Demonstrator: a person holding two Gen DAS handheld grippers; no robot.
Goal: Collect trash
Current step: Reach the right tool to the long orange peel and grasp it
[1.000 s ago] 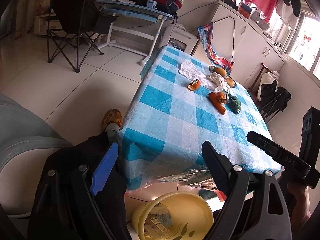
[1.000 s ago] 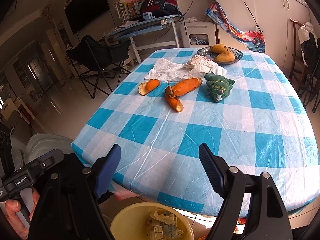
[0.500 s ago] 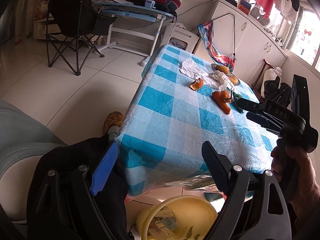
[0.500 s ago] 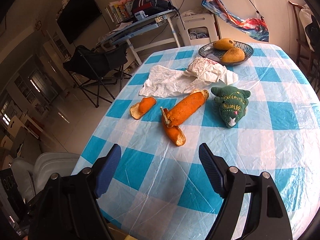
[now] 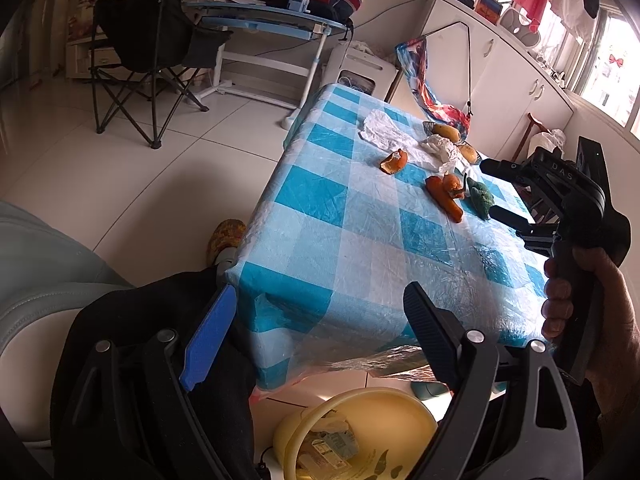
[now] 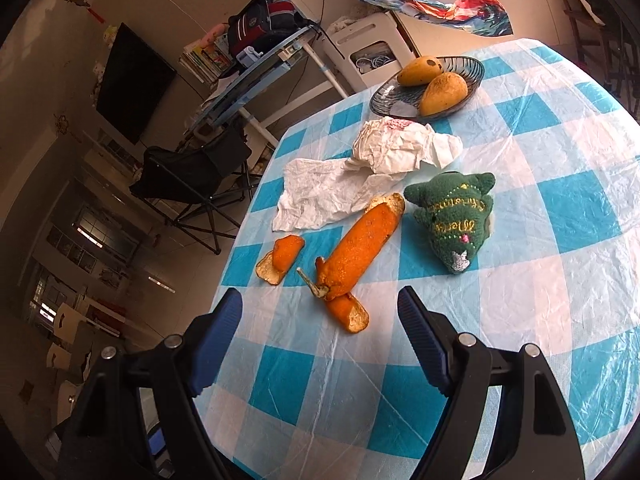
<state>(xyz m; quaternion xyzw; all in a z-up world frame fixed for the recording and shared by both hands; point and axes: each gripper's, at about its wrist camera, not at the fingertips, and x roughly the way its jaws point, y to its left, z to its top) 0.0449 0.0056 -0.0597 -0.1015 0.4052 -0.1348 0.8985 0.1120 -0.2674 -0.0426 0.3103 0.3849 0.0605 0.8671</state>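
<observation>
On the blue-and-white checked table (image 6: 532, 308) lie a long orange peel (image 6: 356, 250), a smaller peel piece (image 6: 280, 258), a flat white tissue (image 6: 320, 194) and a crumpled white paper (image 6: 400, 148). My right gripper (image 6: 320, 330) hangs open just short of the long peel, nothing between its fingers. In the left wrist view the same peels (image 5: 442, 196) and the right gripper (image 5: 496, 188) show over the table. My left gripper (image 5: 316, 334) stays open near the table's front edge, above a yellow bin (image 5: 360, 432) holding some wrappers.
A green plush toy (image 6: 456, 216) lies right of the long peel. A glass dish (image 6: 384, 98) with two mangoes (image 6: 444, 92) stands at the far end. A black folding chair (image 5: 148, 52) and a blue desk (image 5: 256, 20) stand beyond the table. A person's hand (image 5: 576, 300) grips the right tool.
The right gripper has moved forward over the table toward the long peel and rolled, so the table tilts in its view. The left gripper has barely moved.
</observation>
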